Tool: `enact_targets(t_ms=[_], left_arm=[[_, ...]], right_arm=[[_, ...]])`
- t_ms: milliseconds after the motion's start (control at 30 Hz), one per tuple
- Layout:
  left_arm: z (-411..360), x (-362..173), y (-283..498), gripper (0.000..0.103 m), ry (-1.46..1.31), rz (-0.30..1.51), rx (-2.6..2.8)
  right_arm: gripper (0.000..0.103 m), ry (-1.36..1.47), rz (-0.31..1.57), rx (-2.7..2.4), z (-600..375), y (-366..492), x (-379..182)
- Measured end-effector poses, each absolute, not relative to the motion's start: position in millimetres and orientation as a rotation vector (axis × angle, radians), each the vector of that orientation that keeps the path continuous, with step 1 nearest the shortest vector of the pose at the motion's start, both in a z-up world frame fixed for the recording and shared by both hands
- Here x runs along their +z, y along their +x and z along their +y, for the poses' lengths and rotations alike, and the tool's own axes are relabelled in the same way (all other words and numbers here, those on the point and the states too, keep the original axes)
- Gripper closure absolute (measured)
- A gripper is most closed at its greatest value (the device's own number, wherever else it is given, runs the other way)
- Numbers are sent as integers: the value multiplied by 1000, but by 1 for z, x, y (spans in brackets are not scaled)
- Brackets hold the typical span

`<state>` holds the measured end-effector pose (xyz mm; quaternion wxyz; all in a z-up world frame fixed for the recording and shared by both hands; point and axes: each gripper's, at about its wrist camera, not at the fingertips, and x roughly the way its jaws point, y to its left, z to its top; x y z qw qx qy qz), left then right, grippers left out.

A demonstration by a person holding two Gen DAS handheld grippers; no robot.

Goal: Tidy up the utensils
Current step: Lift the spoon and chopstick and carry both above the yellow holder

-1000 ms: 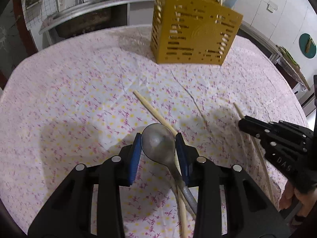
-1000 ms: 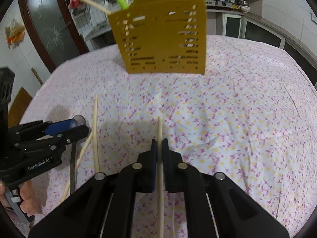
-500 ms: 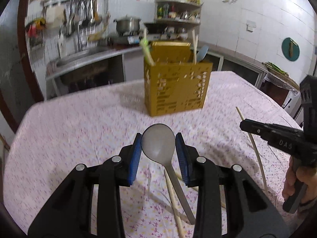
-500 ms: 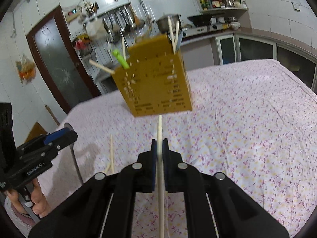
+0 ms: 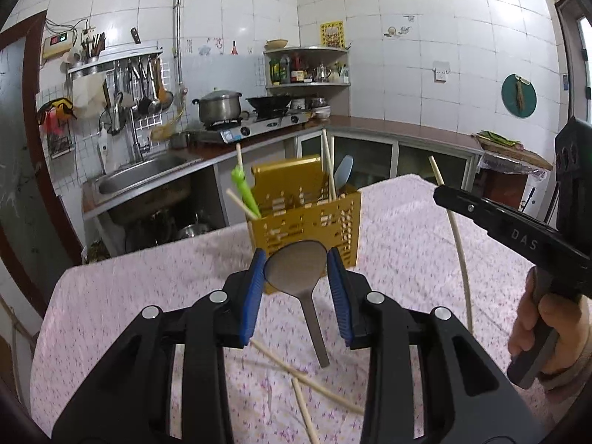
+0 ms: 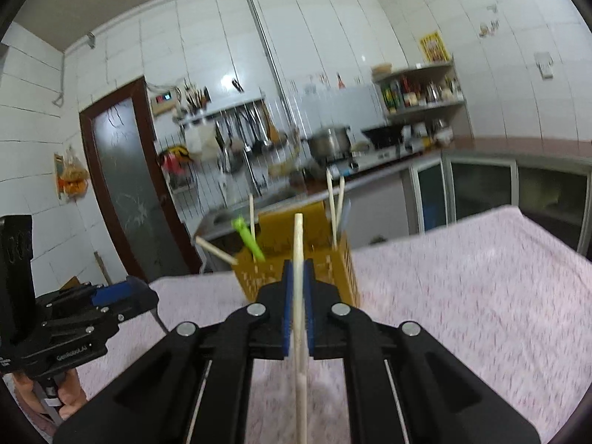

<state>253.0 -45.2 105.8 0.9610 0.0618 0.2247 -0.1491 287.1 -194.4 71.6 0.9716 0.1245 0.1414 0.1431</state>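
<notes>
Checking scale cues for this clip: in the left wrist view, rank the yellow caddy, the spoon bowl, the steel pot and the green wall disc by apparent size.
1. Caddy
2. Spoon bowl, enlarged by nearness to the camera
3. Pot
4. Disc, close to the pot; that pair is unsure.

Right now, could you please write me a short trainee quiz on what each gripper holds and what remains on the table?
1. What does the left gripper hold?
2. True or false: the right gripper is shut on a chopstick.
3. Chopsticks left on the tablecloth: A) none B) at least two.
Key: 1. A metal spoon, gripped by its bowl. 2. True. 3. B.
</notes>
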Motion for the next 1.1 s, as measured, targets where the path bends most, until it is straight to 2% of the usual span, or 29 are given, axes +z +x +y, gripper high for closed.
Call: enact_targets(t_ms=[767,1100], left_arm=[[-55,205,361,70,91,440,-248],[-61,195,413,70,91,425,-230]], right_arm=[[97,230,-48,289,-190,387,168],[97,265,-164,223,-177,426,165]])
